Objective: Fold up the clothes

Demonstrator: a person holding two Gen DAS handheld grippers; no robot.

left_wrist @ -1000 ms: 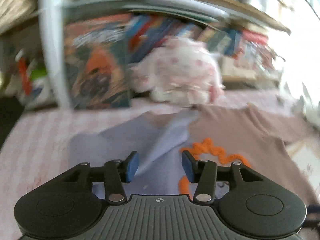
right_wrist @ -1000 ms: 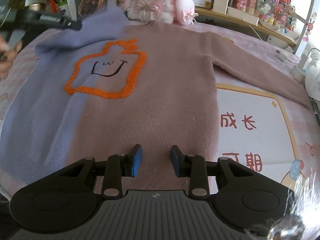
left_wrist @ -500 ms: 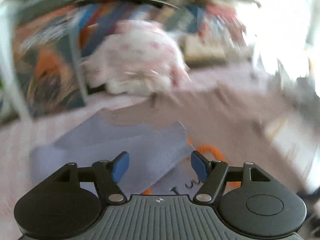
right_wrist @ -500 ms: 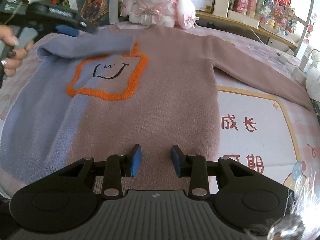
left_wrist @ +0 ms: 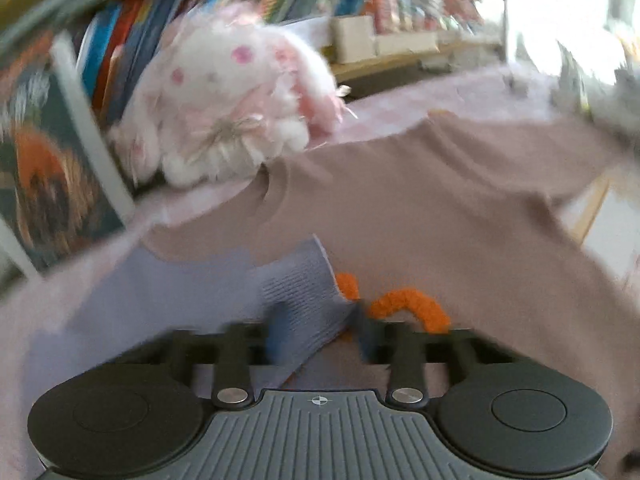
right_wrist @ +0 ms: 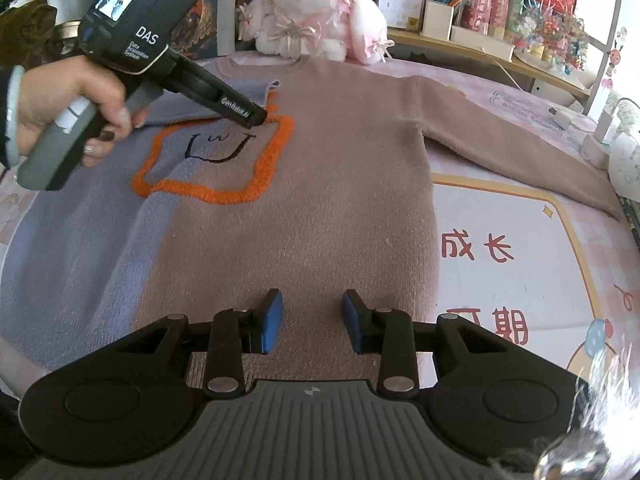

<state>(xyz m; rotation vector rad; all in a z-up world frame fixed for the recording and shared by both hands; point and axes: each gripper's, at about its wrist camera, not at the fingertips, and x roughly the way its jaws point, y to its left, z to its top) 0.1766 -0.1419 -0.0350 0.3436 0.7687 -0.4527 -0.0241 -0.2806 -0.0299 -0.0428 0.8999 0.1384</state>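
Our left gripper [left_wrist: 320, 332] clamps its fingers on the lilac ribbed sleeve cuff [left_wrist: 304, 292] of the mauve-and-lilac knitted sweater [right_wrist: 320, 184]; our right gripper [right_wrist: 312, 320], fingers parted and empty, hovers over the hem at 6 o'clock.

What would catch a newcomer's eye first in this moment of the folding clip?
The two-tone sweater, lilac on one side and dusty pink on the other, spreads flat across the bed, with a fuzzy orange outline around a stitched smile on its chest. At its collar end a pink-and-white plush bunny sits against the bookshelf. The left gripper reaches over the lilac sleeve folded across the chest, by the orange outline's upper edge.
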